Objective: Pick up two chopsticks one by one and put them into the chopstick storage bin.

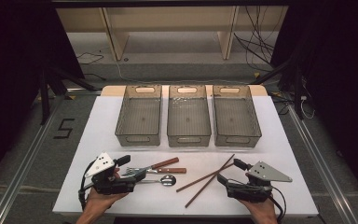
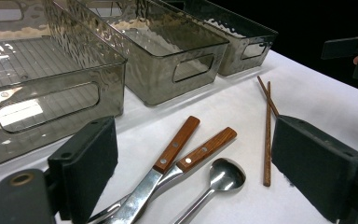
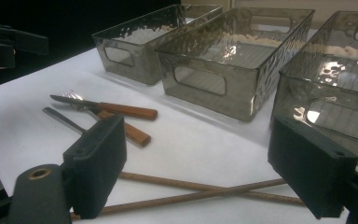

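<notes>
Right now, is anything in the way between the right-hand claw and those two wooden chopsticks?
Nothing visible. The right gripper has its jaws open just above the crossed chopsticks, with only bare white table around them.

3 bins [image 1: 188, 116] stand side by side along the counter's [image 1: 98, 126] far edge; cutlery [image 1: 161, 170] lies near the front edge, chopsticks [image 1: 207, 179] to its right.

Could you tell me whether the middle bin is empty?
Empty: the middle bin shows only its bare ribbed floor in the high view.
</notes>
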Demonstrator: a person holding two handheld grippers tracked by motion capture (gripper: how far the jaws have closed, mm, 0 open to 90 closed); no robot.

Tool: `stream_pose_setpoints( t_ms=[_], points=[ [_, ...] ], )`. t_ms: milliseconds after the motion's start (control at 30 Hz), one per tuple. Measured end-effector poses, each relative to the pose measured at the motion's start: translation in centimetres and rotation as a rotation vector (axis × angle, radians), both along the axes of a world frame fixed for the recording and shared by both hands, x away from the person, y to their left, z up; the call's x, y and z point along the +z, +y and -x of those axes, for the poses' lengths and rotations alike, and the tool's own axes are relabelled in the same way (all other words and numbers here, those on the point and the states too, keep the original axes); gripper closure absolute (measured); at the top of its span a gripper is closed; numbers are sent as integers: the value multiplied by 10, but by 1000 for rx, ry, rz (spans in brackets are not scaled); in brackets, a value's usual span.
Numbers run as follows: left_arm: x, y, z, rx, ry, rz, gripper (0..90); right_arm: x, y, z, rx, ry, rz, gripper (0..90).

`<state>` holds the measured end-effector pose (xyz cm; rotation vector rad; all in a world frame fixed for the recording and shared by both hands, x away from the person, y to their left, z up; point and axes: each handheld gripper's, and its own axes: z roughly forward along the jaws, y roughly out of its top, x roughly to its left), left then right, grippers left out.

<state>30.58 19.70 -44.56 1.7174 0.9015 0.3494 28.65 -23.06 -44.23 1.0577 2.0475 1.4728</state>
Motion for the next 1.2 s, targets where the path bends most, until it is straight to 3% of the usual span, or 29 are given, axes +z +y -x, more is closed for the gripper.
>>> stream_pose_setpoints(
  t_ms=[233, 400, 500, 700, 1033, 1167, 1200],
  points=[
    [0, 0, 0, -1, 2, 3, 140, 1, 1, -1, 15, 3, 21, 204],
    [0, 0, 0, 0, 1, 2, 140, 4, 0, -3, 51, 8, 66, 205],
    [0, 0, 0, 1, 2, 3, 140, 10, 1, -5, 90, 5, 124, 206],
    [0, 0, 0, 2, 3, 3, 140, 17, -1, -8, 129, 12, 167, 208],
    [0, 1, -1, 3, -1, 4, 140, 23, 5, -15, 210, 44, 284, 209],
    [0, 1, -1, 7, 2, 9, 140, 29, 11, -22, 265, 57, 370, 215],
    [0, 1, -1, 6, 0, 7, 140, 29, 11, -22, 265, 57, 370, 215]
  ],
)
